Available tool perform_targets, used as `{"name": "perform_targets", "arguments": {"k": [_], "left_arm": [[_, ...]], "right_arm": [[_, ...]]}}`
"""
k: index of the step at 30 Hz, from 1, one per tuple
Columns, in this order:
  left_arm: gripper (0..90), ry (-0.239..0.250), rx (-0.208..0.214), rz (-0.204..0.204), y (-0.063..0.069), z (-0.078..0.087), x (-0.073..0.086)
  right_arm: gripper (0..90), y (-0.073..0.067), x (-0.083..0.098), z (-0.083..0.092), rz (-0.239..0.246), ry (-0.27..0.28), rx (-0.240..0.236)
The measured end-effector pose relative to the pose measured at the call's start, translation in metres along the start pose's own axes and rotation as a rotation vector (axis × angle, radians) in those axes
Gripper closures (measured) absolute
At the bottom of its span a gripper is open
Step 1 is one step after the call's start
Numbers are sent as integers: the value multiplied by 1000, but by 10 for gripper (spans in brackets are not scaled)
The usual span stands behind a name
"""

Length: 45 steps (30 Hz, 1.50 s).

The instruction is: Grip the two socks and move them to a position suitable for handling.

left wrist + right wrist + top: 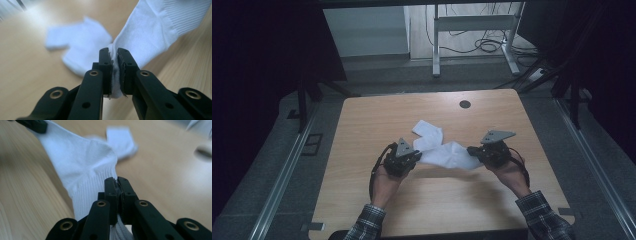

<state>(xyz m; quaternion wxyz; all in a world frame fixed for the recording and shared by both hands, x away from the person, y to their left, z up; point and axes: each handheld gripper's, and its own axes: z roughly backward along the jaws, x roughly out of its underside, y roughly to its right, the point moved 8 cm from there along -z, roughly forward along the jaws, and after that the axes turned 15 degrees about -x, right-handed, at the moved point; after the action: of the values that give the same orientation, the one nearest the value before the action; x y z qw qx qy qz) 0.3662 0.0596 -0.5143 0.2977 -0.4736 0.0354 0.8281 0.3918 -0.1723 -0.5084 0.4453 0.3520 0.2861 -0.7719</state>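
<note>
A white sock [451,155] hangs stretched between my two grippers above the wooden table [362,130]. My left gripper [416,156] is shut on its toe end [115,75], the fabric pinched between the pads. My right gripper [472,151] is shut on the ribbed cuff [87,192] of the same sock. A second white sock [428,134] lies flat on the table just behind the held one; it appears blurred as a sock [80,47] in the left gripper view and as a sock [120,141] in the right gripper view.
A round black cable hole [465,104] sits near the table's far edge. Beyond the table stand a white desk frame [474,30] and loose cables on the floor. The person's plaid sleeves enter from the bottom.
</note>
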Motion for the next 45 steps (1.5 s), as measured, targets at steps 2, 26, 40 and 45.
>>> {"name": "perform_targets", "arguments": {"k": [2,26,40,45], "left_arm": [[797,12,9,-9,2,9,4],[424,-230,185,-23,42,-7,57],[399,-228,156,60,13,5,78],[400,-215,141,78,7,4,77]], "right_arm": [[858,-10,-7,8,36,36,-16],[574,-28,49,-46,-58,-150,-146],[866,-29,53,-56,-39,-229,-127],[865,-14,21,-42,-3,-150,-45]]}}
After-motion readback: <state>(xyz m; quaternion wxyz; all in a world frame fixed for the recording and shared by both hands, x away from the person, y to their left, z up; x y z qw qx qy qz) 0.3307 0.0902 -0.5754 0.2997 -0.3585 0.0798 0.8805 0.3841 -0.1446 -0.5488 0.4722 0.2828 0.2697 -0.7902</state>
